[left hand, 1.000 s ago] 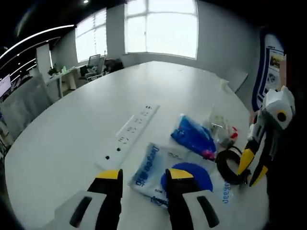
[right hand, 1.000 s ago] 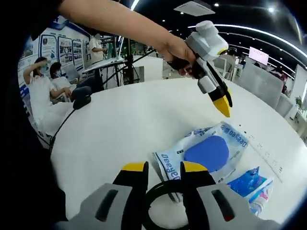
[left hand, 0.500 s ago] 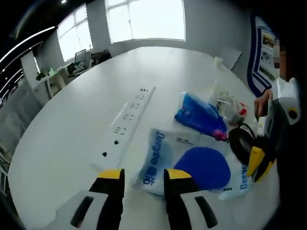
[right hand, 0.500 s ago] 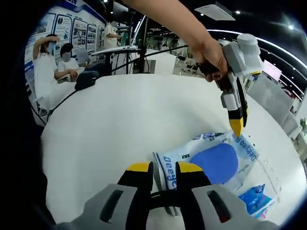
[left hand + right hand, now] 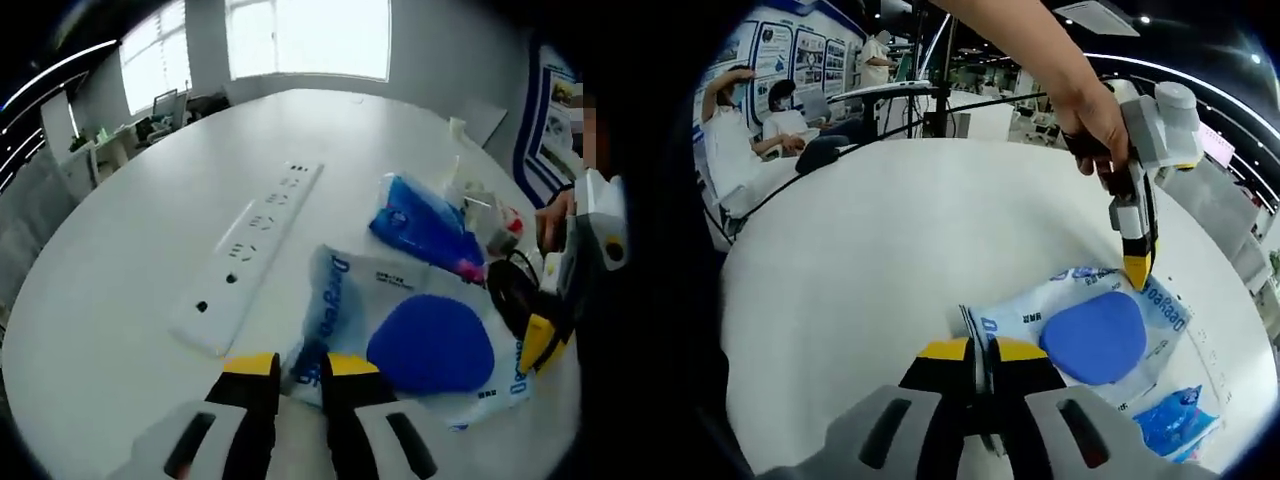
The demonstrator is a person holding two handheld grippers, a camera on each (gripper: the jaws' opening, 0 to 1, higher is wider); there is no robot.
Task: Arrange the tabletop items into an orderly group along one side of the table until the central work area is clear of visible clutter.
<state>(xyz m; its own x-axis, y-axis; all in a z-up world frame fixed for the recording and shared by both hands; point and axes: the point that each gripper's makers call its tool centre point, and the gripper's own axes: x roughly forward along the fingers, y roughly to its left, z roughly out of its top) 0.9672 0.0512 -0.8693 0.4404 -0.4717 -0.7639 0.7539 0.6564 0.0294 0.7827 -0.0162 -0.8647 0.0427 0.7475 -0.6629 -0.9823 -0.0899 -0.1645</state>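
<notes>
Left gripper view, left gripper (image 5: 291, 366) pinching pouch (image 5: 400, 330) edge, right gripper (image 5: 980, 352) clamped on cable (image 5: 510, 290).

Left yellow-tipped grey gripper (image 5: 296, 366) low, jaws nearly together, right yellow-tipped gripper (image 5: 981, 350) — jaws pressed together, bare forearm (image 5: 1020, 45) reaching across

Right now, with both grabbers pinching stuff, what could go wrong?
1. The left gripper seems to pinch only the thin edge of the white package. If pulled, the package might slip out or crumple.
2. The right gripper looks shut on the black cable, whose loop lies close to the package and the blue packet. Pulling the cable may drag them.
3. A sliding package could bump the power strip.
</notes>
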